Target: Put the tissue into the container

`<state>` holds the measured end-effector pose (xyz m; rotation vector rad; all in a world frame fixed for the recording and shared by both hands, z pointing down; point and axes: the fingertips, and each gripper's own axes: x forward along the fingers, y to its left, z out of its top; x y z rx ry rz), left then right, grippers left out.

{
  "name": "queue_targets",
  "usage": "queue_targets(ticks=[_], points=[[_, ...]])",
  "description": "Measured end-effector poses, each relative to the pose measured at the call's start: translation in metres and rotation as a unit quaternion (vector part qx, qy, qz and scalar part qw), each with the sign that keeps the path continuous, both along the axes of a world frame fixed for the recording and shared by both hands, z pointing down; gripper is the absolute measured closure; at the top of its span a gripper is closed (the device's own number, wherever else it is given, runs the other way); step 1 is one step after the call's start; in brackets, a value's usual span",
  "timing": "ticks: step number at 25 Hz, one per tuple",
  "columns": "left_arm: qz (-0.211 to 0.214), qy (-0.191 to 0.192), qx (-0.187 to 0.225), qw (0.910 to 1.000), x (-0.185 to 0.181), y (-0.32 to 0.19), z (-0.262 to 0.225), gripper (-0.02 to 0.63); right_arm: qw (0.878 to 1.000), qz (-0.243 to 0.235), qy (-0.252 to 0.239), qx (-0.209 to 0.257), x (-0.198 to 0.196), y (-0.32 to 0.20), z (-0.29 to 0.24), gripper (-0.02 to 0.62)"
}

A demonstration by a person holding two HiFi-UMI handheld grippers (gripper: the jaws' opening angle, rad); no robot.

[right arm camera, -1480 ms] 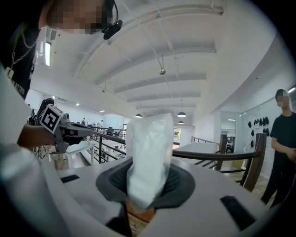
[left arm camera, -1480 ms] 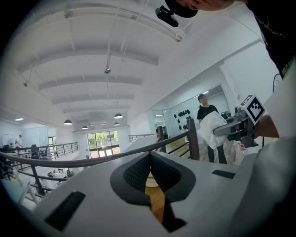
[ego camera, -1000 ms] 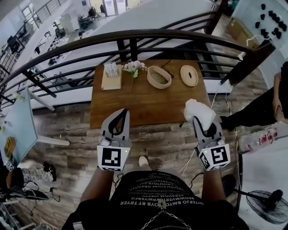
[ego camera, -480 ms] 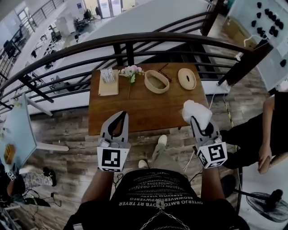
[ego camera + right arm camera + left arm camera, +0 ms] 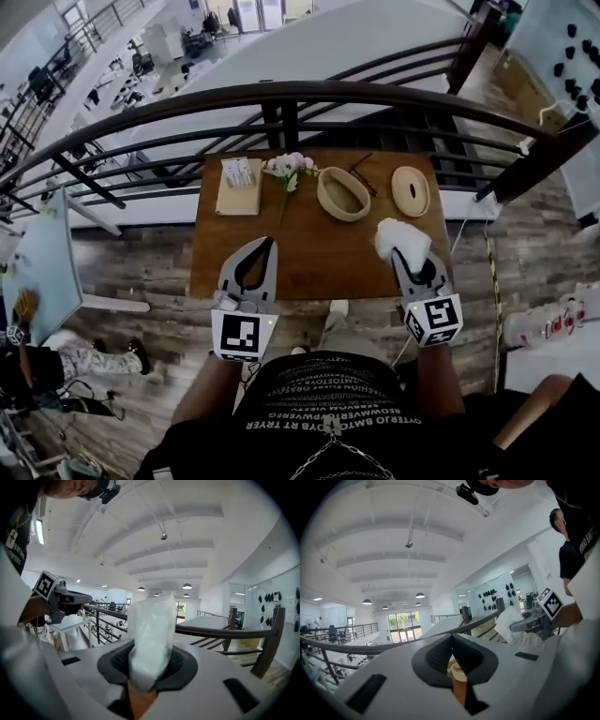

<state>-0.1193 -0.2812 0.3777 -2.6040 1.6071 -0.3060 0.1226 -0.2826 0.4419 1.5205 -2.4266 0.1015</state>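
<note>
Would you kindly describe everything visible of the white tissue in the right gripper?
The crumpled white paper tissue is pinched at one end between the jaws of the right gripper, its puffy free part bulging out past their tips. From the head view it hangs over the near right corner of the brown wooden table. Nothing else touches it.

Tissue [image 5: 401, 236]: white.
Container [image 5: 343, 194]: pale beige.
Lid [image 5: 410, 190]: pale beige.
Table [image 5: 309, 258]: mid-brown wood grain.
Left gripper [image 5: 270, 244], right gripper [image 5: 405, 255]: grey, black inner jaws, black-and-white square markers.
Flowers [image 5: 289, 166]: pink, white.
Floor [image 5: 141, 272]: grey-brown planks.
Railing [image 5: 281, 94]: dark brown.
</note>
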Motion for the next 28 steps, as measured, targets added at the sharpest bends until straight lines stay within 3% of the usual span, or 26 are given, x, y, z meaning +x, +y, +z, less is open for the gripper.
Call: queue_targets(ticks=[7, 15, 18, 28], points=[[-0.018, 0.005, -0.005, 0.9998, 0.014, -0.06, 0.007, 0.58, 0.999, -0.014, -0.011, -0.049, 0.013, -0.083, 0.047, 0.482], [-0.044, -0.006, -0.042, 0.9981, 0.018, -0.097, 0.029, 0.58, 0.991, -0.02, -0.025, -0.127, 0.019, -0.167, 0.128, 0.482], [-0.049, -0.021, -0.05, 0.9973, 0.02, -0.105, 0.035, 0.58, 0.989, -0.027, -0.023, -0.145, 0.017, -0.192, 0.154, 0.482], [-0.068, -0.02, -0.093, 0.9931, 0.024, -0.118, 0.066, 0.58, 0.973, -0.05, 0.003, -0.226, 0.003, -0.24, 0.248, 0.482]])
